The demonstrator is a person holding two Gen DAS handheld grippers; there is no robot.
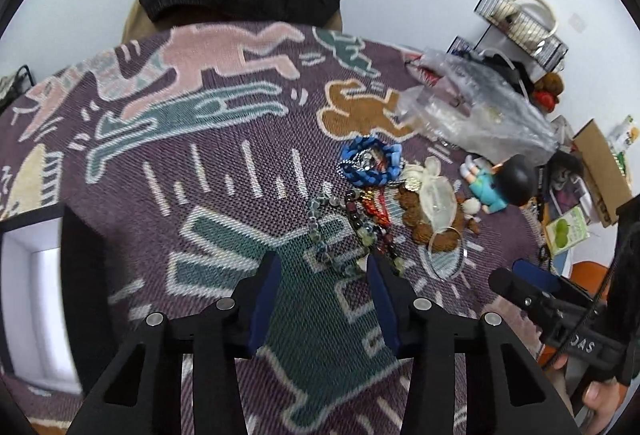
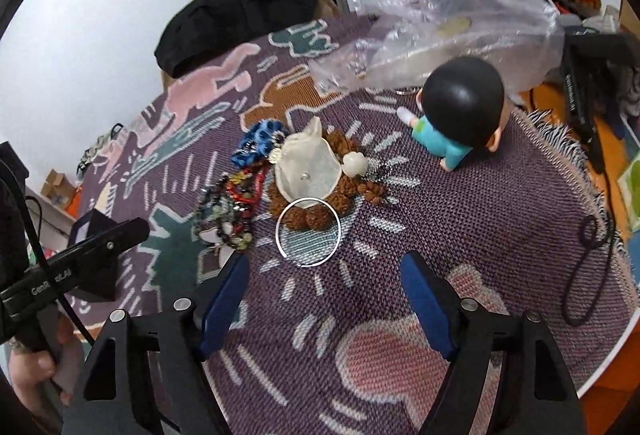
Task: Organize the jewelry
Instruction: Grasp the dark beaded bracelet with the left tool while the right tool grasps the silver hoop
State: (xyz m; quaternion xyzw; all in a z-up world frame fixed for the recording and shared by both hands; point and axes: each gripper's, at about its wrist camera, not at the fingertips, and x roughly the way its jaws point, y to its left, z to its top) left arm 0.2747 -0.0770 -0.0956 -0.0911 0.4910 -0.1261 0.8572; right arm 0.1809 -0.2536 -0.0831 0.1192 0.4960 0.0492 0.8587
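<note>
- Partial print shows on each tool body: "GenR…" on the left gripper in the right view, "…AS" on the right gripper in the left view.
- Both grippers tilt down over the patterned cloth.
- Left jaws stand partly apart, empty, just short of the bead strands.
- Right jaws stand wide, empty, near the thin bangle.
- The jewelry pile lies mid-cloth, beside a figurine.

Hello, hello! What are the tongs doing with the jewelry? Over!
Both tongs open, empty: left tongs, right tongs. Jewelry pile untouched on the rug. Thin bangle nearest the right tongs. Nothing blocking.
</note>
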